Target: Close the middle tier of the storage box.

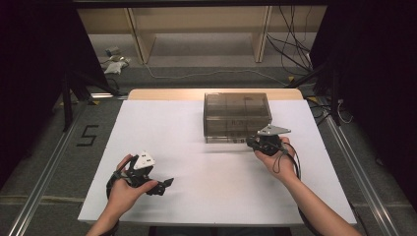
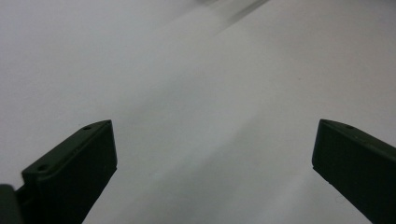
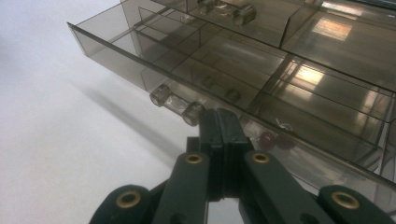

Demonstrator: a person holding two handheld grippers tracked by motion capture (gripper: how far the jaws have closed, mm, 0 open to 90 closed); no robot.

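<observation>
my right gripper [image 3: 219, 116], jaws pressed together and holding nothing, sits at the smoky drawer box [image 1: 237, 115] front beside a handle [image 3: 177, 103]; my left gripper [image 2: 212, 154], well left of the box, gapes empty over the white table [image 1: 206, 167].

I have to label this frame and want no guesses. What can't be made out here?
- Drawer box, high view: contents unreadable through smoky plastic.
- Right gripper, its own view: whether the shut tips touch the drawer knob.
- Left gripper, its own view: far table edge blurred.
</observation>
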